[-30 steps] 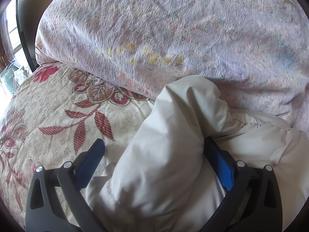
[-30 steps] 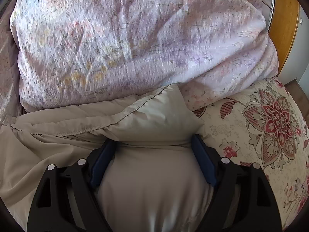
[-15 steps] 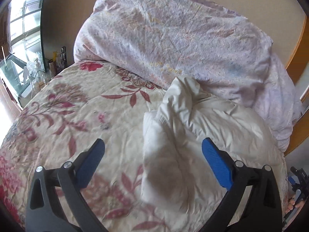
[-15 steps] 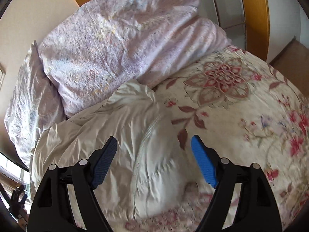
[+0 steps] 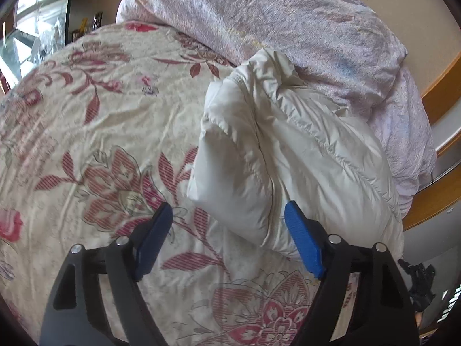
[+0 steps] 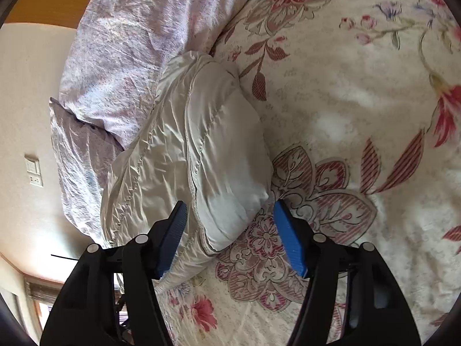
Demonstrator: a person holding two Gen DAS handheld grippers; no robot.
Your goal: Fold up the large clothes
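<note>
A cream puffer jacket (image 5: 288,158) lies bundled in a fold on the floral bedspread (image 5: 100,115), its far end against a lilac duvet (image 5: 288,28). My left gripper (image 5: 229,230) hovers over the jacket's near end. Its blue-padded jaws are closing, and the pads are clear of the fabric. In the right wrist view the same jacket (image 6: 201,144) runs up from between the fingers toward the duvet (image 6: 129,43). My right gripper (image 6: 230,230) is above the near end as well, its jaws also closing without pressing on the cloth.
A wooden bed frame (image 5: 440,86) borders the duvet at the right. A window and a ledge with small bottles (image 5: 83,26) lie beyond the bed's far left. A wall switch (image 6: 33,170) shows behind the duvet. The bedspread (image 6: 360,101) spreads wide beside the jacket.
Both grippers have pulled back from the jacket, which had filled their jaws and now lies free on the bed. Both pairs of jaws have narrowed. The right wrist has rolled.
</note>
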